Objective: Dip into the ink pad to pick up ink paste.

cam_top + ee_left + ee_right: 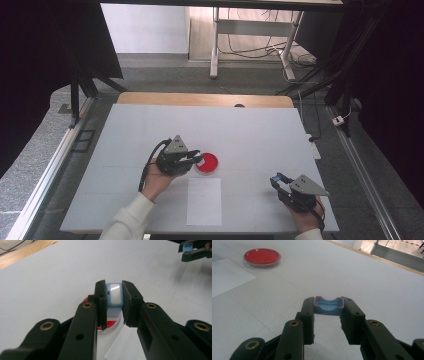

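A clear round dish (207, 163) with red filling sits near the middle of the white table. In the high view my left gripper (196, 160) hovers at the dish's left edge. The left gripper view shows it (114, 293) shut on a small blue and white block (114, 295), with the dish (109, 328) just beneath the jaws. My right gripper (278, 180) rests near the table's front right. It (328, 306) is shut on a light blue cap-like piece (328, 307) with its hollow side up. The dish (262, 257) lies far off to its upper left.
A white paper sheet (204, 201) lies in front of the dish, near the table's front edge. A wooden strip (205, 99) borders the far side. Beyond it stand desk legs and cables on the floor. Dark frame posts flank the table.
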